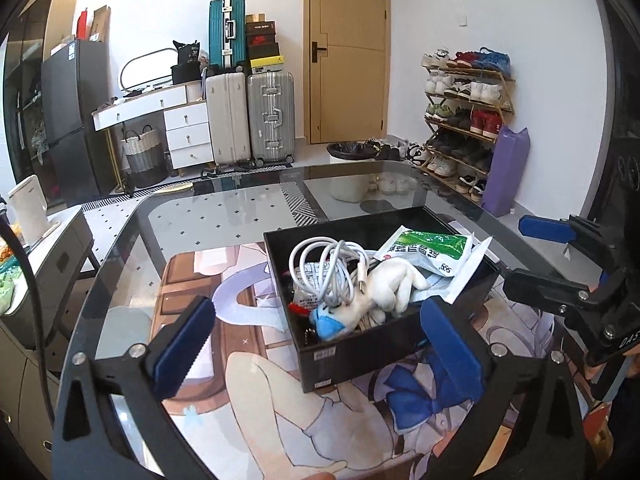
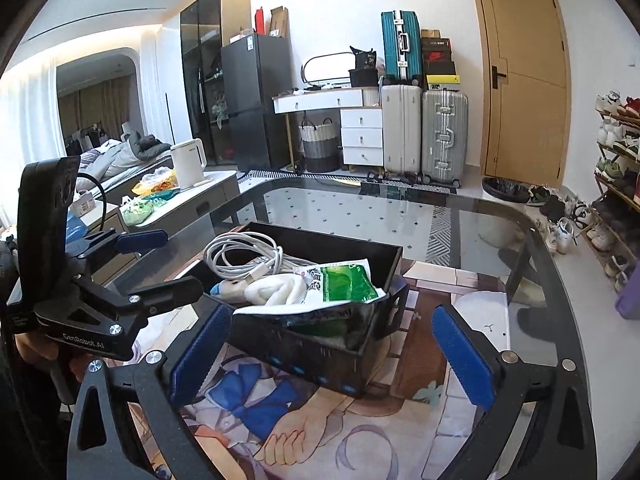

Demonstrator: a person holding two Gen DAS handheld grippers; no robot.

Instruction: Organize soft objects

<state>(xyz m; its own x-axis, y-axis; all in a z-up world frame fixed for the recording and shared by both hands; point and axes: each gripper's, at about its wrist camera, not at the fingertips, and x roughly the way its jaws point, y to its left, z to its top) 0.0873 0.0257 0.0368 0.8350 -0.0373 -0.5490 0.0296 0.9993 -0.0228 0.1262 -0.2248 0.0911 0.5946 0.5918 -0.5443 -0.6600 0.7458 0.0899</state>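
A black box point(image 1: 360, 352) point(image 2: 304, 344) stands on a printed mat point(image 1: 240, 360) on the glass table point(image 1: 224, 216). In it lie a coiled white cable point(image 1: 320, 264) point(image 2: 240, 256), a white plush toy with a blue part point(image 1: 384, 288) point(image 2: 276, 290) and a green-and-white packet point(image 1: 428, 248) point(image 2: 344, 282), over other packets. My left gripper point(image 1: 316, 306) point(image 2: 182, 260) is open just short of the box's near wall, with nothing in it. My right gripper point(image 2: 332, 314) point(image 1: 516, 254) is open at the box's other side, also with nothing between its blue pads.
A low side table with a white kettle point(image 2: 186, 162) and snack bags stands left of the glass table. A shoe rack point(image 1: 464, 116) and a purple bag point(image 1: 506, 168) are on the right. Suitcases, a dresser and a door line the far wall.
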